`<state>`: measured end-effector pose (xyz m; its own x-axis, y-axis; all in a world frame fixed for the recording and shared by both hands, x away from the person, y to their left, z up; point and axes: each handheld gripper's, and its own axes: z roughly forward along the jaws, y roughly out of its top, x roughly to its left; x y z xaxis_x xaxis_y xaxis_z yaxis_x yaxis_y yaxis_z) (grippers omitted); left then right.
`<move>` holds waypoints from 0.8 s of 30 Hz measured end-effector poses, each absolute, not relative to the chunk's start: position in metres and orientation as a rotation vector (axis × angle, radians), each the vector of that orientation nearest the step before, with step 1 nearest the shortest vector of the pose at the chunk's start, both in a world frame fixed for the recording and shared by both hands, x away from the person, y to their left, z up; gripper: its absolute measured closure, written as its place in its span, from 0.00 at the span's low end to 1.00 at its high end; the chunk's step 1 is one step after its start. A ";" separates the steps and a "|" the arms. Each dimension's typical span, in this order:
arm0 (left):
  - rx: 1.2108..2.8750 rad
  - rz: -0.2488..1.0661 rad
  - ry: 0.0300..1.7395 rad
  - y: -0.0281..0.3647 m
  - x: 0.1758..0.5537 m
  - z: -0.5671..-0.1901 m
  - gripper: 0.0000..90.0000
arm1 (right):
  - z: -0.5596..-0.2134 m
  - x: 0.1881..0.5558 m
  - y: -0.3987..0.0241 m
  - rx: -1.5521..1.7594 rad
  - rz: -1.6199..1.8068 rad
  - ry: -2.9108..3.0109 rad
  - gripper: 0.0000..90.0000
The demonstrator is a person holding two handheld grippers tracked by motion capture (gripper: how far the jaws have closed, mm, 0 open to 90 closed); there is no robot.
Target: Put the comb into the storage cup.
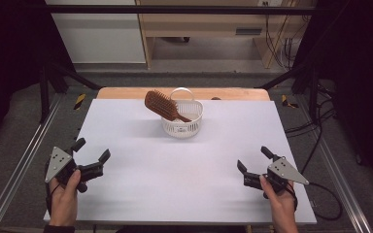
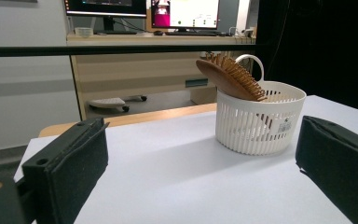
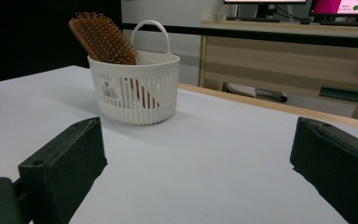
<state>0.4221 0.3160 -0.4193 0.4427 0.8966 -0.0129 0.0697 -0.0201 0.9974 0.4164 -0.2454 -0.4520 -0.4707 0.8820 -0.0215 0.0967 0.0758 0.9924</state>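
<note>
A small white slatted basket (image 1: 194, 127) (image 2: 242, 130) (image 3: 158, 93) with a loop handle stands at the back middle of the white table. A brown wooden hairbrush (image 1: 161, 105) (image 2: 230, 77) (image 3: 101, 37) leans in it, handle down, bristled head sticking out over the left rim. My left gripper (image 1: 91, 151) (image 2: 200, 172) rests at the front left of the table, open and empty. At the front right my right gripper (image 1: 254, 160) (image 3: 198, 168) is likewise open with nothing between its jaws. Both are far from the basket.
The white table top (image 1: 184, 170) lies bare between the grippers and the basket. Its wooden back edge (image 1: 126, 92) shows behind. Metal frame rails (image 1: 24, 160) run along both sides. Desks, monitors (image 2: 186, 13) and cables stand beyond the table.
</note>
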 end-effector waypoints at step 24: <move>1.481 0.779 0.912 0.320 0.407 -0.450 0.03 | -0.461 0.414 -0.250 0.991 1.465 1.676 0.04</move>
<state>0.4073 0.3203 -0.4499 0.4737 0.8802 -0.0304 0.1082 -0.0240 0.9938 0.4144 -0.2505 -0.4614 -0.4703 0.8824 -0.0151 0.1030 0.0719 0.9921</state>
